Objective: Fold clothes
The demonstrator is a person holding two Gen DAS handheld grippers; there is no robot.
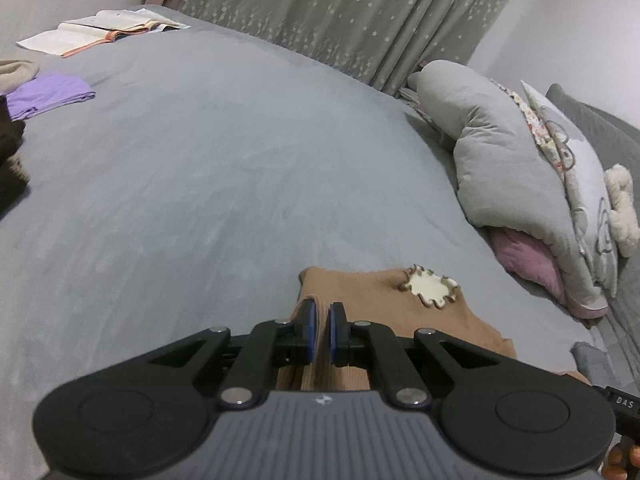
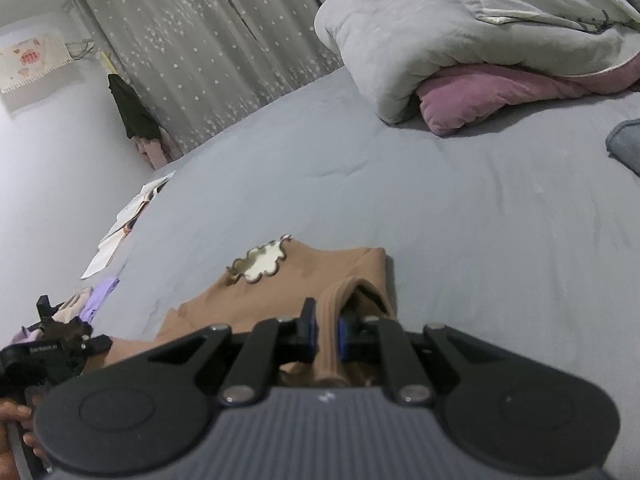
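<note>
brown knit, soft and limp by the look of it: the brown garment (image 1: 372,300) lies on the grey bed sheet (image 1: 208,184), well on the near side of the bundled grey duvet (image 1: 500,160), its cream flower patch (image 1: 430,286) facing up and away from the duvet's pink lining. the left gripper (image 1: 320,330) has its jaws nearly closed, pinching a ribbed fold of the cloth between its blue pads. the right gripper (image 2: 326,330) is likewise almost shut on a ribbed edge that stands up between its fingers. i judge the fabric light and floppy; it will sag and drag on the sheet unless lifted from two spread points, so the ribbed edges, thicker and less stretchy, are sensible places to hold. whether this is an early or a late fold cannot be settled. a folded purple cloth (image 1: 48,98) lies far from the duvet, near an open book (image 1: 96,32).
</note>
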